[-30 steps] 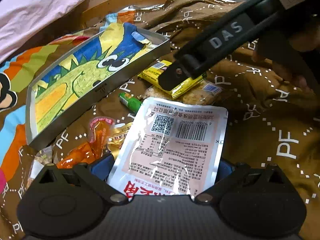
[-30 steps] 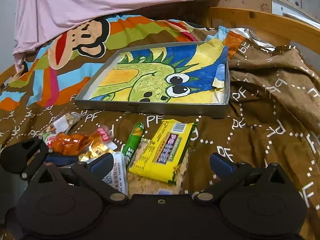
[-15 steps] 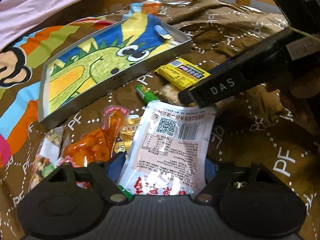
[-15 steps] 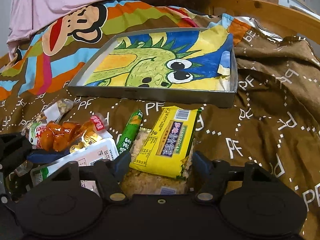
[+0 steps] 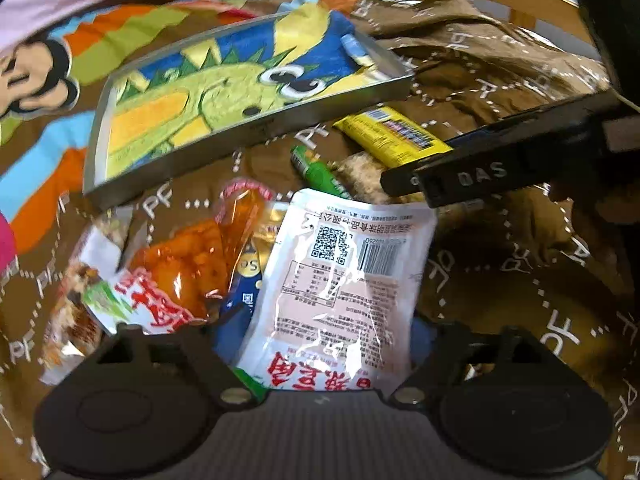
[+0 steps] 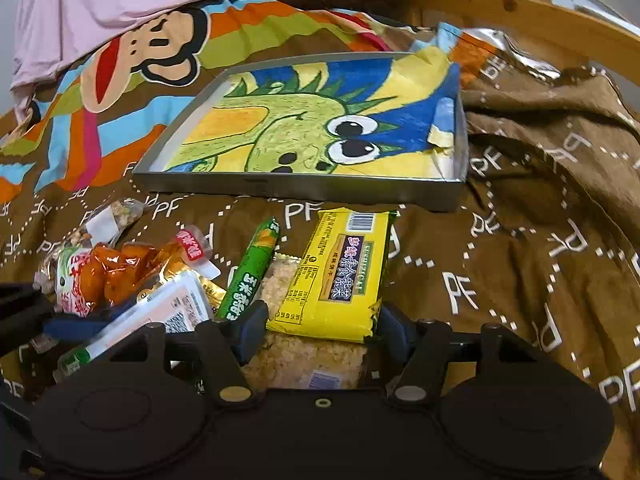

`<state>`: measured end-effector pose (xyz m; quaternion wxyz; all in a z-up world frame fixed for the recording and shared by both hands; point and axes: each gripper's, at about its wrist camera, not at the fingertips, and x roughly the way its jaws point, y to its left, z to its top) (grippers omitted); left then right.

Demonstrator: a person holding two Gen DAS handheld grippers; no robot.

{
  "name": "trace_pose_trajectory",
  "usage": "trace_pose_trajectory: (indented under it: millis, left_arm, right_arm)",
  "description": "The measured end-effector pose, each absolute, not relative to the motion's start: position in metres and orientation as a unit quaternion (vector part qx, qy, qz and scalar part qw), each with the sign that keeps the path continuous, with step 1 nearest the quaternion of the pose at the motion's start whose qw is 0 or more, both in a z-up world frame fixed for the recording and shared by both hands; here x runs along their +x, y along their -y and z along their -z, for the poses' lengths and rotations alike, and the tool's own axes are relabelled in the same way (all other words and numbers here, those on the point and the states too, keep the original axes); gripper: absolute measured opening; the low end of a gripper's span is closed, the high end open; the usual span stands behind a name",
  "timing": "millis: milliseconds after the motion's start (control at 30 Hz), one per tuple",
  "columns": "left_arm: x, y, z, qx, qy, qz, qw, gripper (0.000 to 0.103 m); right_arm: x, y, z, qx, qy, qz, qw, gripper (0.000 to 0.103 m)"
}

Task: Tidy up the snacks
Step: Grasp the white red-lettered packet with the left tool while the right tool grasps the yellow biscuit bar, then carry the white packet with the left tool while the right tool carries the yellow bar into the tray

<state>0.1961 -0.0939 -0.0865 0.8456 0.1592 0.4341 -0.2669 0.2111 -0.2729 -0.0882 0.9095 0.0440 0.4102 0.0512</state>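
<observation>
Snack pile: lies on the brown blanket (image 6: 500, 264), in front of the tray's near wall.
Tray (image 6: 304, 190): shallow metal, dinosaur-print liner; near wall runs just behind the packets.
Left tool (image 5: 328, 332): jaws opening, standing either side of the white pouch (image 5: 348, 276); contact of the pads with it cannot be told.
Right tool (image 6: 320, 328): jaws opening, set around the yellow packet (image 6: 344, 272) and the oat bar (image 6: 304, 360) beneath it; pressure on them cannot be told.
Open room: bare blanket right of the yellow packet.
Crowded side: green stick (image 6: 250, 272), orange bag (image 6: 116, 268) and nut packet (image 6: 108, 220) lie left, overlapping.
Hidden: pouch's lower end cut off by the tool body; left view blurred.
</observation>
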Motion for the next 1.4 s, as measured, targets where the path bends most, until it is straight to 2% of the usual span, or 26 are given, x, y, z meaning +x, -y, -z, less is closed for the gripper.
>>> trace_pose_trajectory:
  millis: [100, 167, 200, 300, 433, 633, 933, 1200, 1400]
  left_arm:
    - [0.201, 0.093, 0.088, 0.147, -0.438, 0.266, 0.846, 0.089]
    - [0.199, 0.094, 0.089, 0.155, -0.437, 0.264, 0.846, 0.088]
    - [0.198, 0.095, 0.089, 0.160, -0.436, 0.259, 0.847, 0.084]
    - [0.196, 0.094, 0.085, 0.164, -0.433, 0.250, 0.850, 0.073]
    - [0.199, 0.088, 0.079, 0.127, -0.445, 0.239, 0.854, 0.067]
    - [0.199, 0.077, 0.071, 0.077, -0.445, 0.222, 0.864, 0.062]
    - [0.198, 0.061, 0.051, 0.010, -0.398, 0.198, 0.896, 0.062]
    - [0.211, 0.055, 0.037, -0.015, -0.333, 0.165, 0.928, 0.062]
    - [0.261, 0.057, 0.022, -0.053, -0.325, 0.152, 0.932, 0.062]
  right_arm:
    - [0.210, 0.272, 0.090, 0.043, -0.398, -0.058, 0.915, 0.081]
    - [0.212, 0.272, 0.091, 0.046, -0.391, -0.058, 0.917, 0.081]
    - [0.213, 0.272, 0.091, 0.049, -0.390, -0.056, 0.918, 0.080]
    - [0.217, 0.272, 0.096, 0.052, -0.397, -0.046, 0.915, 0.066]
    - [0.215, 0.275, 0.093, 0.063, -0.400, -0.029, 0.914, 0.055]
    - [0.206, 0.267, 0.088, 0.036, -0.403, -0.025, 0.914, 0.054]
    - [0.193, 0.253, 0.082, -0.038, -0.380, -0.039, 0.924, 0.052]
    - [0.183, 0.238, 0.067, -0.121, -0.300, -0.040, 0.945, 0.051]
    - [0.208, 0.244, 0.052, -0.098, -0.255, -0.041, 0.961, 0.051]
